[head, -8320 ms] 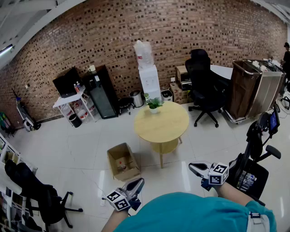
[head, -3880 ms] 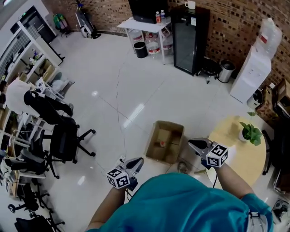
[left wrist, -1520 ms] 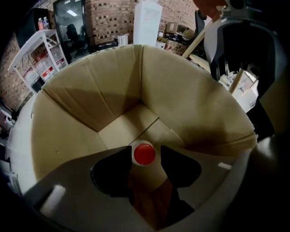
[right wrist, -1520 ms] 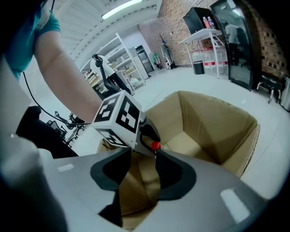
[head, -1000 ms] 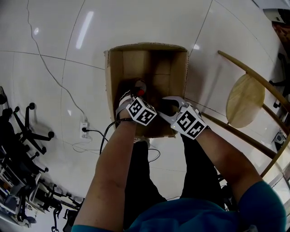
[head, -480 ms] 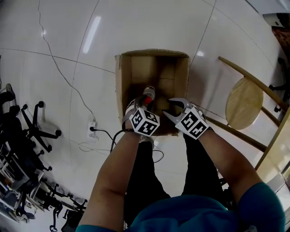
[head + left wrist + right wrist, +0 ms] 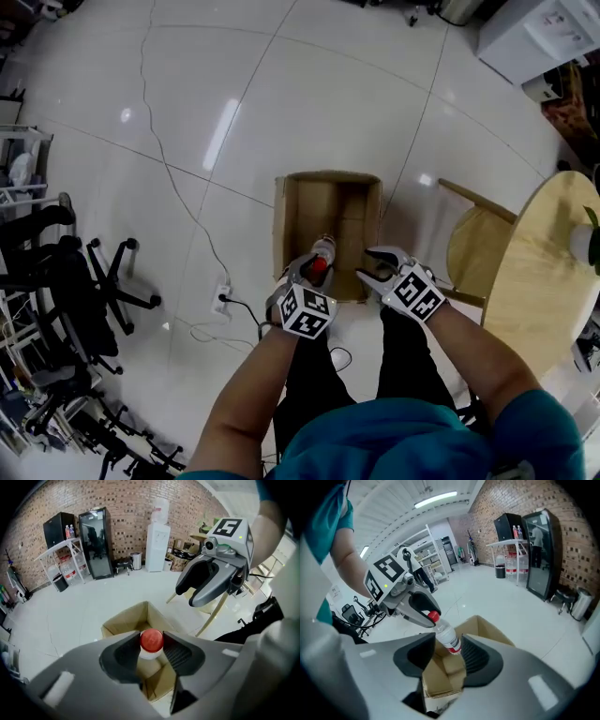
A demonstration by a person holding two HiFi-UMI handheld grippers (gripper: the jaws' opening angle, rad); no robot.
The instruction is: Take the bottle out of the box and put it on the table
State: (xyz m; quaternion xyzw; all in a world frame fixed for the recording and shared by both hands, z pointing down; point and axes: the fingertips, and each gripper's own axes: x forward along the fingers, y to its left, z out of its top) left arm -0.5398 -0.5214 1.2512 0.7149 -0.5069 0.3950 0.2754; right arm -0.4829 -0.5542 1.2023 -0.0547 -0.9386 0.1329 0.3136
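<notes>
**Bottle pinched in the left jaws, over the box's near edge**

A pale tiled floor point(image 7: 187, 94) spreads beyond both pairs of jaws. A round wooden tabletop point(image 7: 548, 272) lies well off to the right of the right jaws. The open cardboard box point(image 7: 328, 178) stands on the floor, below and just beyond both jaws. What shows of its inside is bare cardboard.

The clear bottle point(image 7: 324, 248) with a red cap hangs tilted over the box's near rim. The left gripper point(image 7: 312, 267) pinches it at the cap end, both pads pressed against the cap. The right gripper point(image 7: 375, 265) is just beside it on the right. Its jaws are spread and touch nothing; the bottle only shows through the gap from that gripper's view.

A second ago both grippers reached down inside the box, with the bottle low among its walls. Now they are up at the near rim and the bottle has come up with the left one.
</notes>
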